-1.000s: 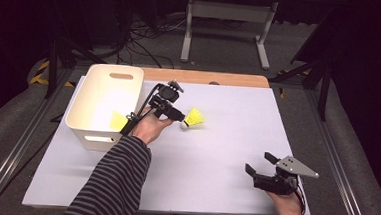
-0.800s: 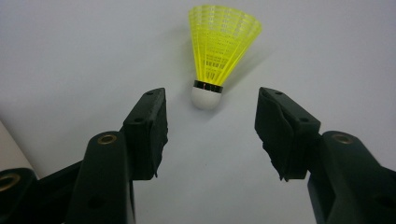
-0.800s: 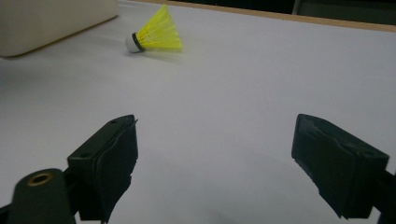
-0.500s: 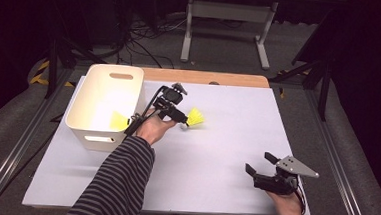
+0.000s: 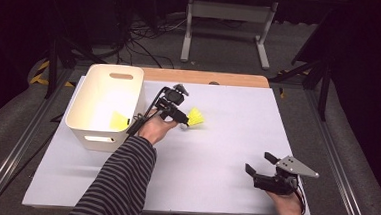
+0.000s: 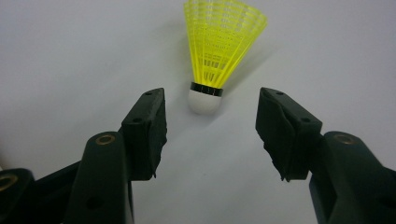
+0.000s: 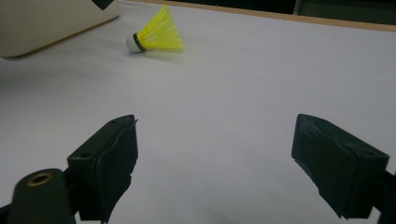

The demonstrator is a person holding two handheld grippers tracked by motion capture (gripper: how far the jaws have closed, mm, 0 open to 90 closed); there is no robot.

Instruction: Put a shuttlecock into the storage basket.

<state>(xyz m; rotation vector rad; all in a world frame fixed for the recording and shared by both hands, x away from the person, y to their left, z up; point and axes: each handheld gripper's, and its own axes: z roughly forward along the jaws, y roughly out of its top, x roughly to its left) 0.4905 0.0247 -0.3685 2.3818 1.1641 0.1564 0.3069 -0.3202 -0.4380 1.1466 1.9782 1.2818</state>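
Presently, item one: yellow shuttlecock (image 6: 218,51), plastic skirt, white cork nose with a dark band, lying on its side on the white table (image 5: 215,164). Position: just right of the white bin (image 5: 89,134) in the high view, apart from its wall. A second yellow piece (image 5: 119,121) lies inside that bin; too small to identify with certainty.

Item two: left gripper (image 6: 210,123). Jaws stand moderately wide apart, holding nothing. In the left gripper view the cork nose points back toward the gripper and sits just ahead of the jaw tips, slightly left of the gap's centre line; the skirt flares away beyond it. The shuttlecock's long axis runs nearly in line with the gripper's reach, so the pads would probably meet the cork or the dark band from either side after a short advance. Pads not touching it yet.

Item three: right gripper (image 7: 215,158). Jaws wide apart, empty, resting low at the near right corner of the table, well apart from the shuttlecock, which appears far off at upper left in the right gripper view.

Judgement: the left hand is much the nearer; the pick-up falls to it.
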